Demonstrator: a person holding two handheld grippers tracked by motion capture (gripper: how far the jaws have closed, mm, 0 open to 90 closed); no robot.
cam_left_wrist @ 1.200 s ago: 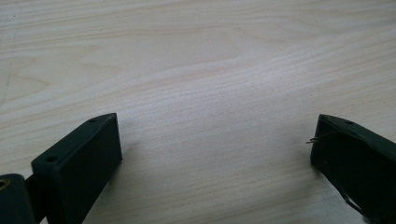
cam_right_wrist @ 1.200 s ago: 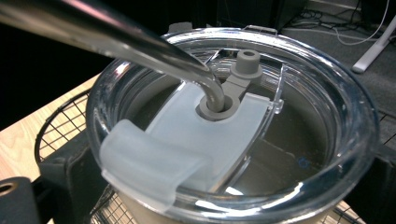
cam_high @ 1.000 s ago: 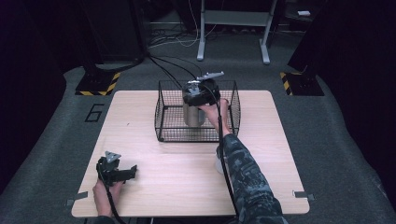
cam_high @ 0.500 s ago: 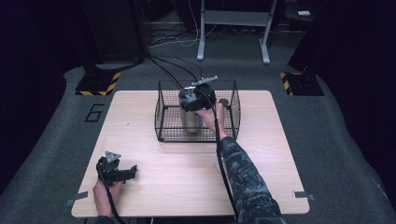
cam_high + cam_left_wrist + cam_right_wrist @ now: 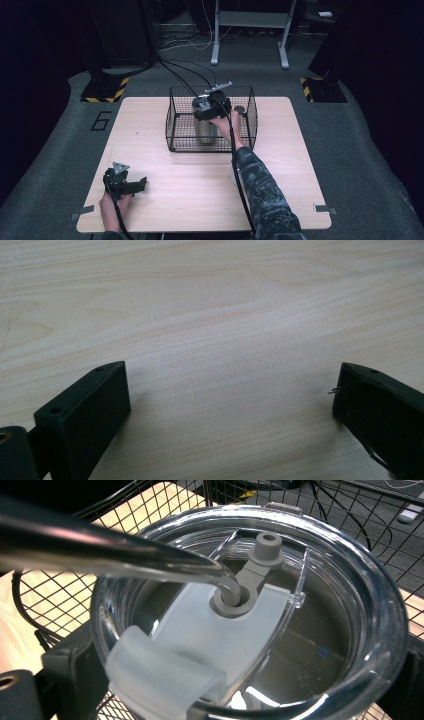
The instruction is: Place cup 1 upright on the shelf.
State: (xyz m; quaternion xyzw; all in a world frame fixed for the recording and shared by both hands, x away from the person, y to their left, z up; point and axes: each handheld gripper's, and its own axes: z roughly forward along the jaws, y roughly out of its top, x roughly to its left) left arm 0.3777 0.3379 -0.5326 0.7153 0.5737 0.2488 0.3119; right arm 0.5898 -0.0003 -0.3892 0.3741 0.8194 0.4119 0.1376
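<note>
A steel tumbler (image 5: 205, 132) with a clear lid (image 5: 280, 630) stands upright inside a black wire basket (image 5: 172, 120) at the back middle of the table. A bent metal straw (image 5: 100, 555) passes through the grey plug in the lid. My right gripper (image 5: 206, 118) comes down from above and is shut on the tumbler's top, with a jaw on either side of the lid (image 5: 240, 680). My left gripper (image 5: 140, 183) rests low on the table near the front left corner. Its jaws stand wide apart with bare wood between them (image 5: 230, 400).
The light wooden table (image 5: 300, 165) has bare room around the basket and to the right. A small dark round thing (image 5: 240, 108) lies at the basket's right side. Cables trail off the far edge to the dark floor.
My right gripper has sunk slightly lower in the basket with the tumbler in it. The left gripper has not moved.
</note>
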